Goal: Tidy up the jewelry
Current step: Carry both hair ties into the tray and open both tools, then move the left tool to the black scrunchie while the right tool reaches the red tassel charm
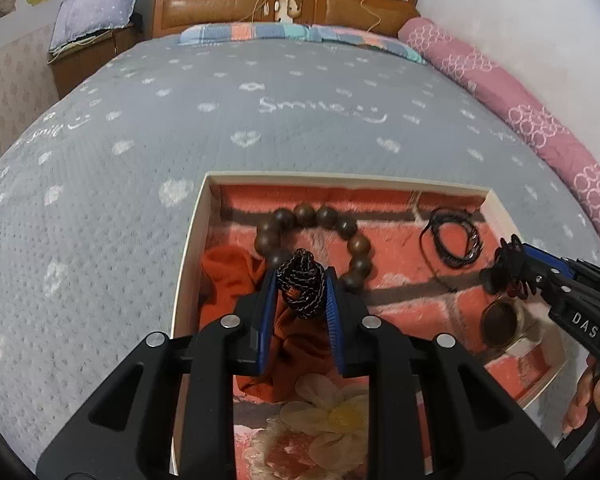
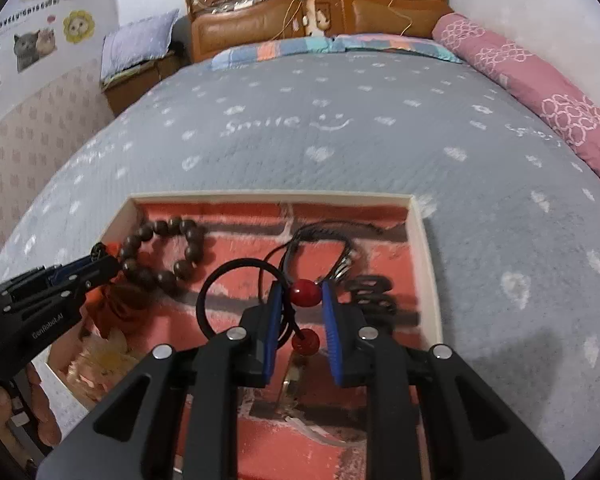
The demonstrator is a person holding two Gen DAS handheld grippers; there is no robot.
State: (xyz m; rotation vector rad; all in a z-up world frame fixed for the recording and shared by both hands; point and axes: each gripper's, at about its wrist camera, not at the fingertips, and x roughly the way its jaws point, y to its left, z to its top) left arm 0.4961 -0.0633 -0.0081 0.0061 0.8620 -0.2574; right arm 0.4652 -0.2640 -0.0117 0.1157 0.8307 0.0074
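"Smile" on bedspread (image 2: 260,122); "GenRobot.AI" on left gripper (image 2: 100,258); "DAS" on right gripper (image 1: 504,268).

a shallow white box (image 1: 192,240) with a brick-red lining lies on the bed. inside it, a brown wooden bead bracelet (image 1: 320,216) rests at the far left and a black cord bracelet (image 1: 454,240) lies coiled at the far right. a black speckled braided cord (image 1: 302,288) and a black hair tie with red beads (image 2: 306,293) are held above it.

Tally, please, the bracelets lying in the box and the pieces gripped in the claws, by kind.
Wooden bead bracelet: 1
Black cord bracelet: 1
Speckled cord piece, in the left claw: 1
Hair tie with red beads, in the right claw: 1
Total: 4
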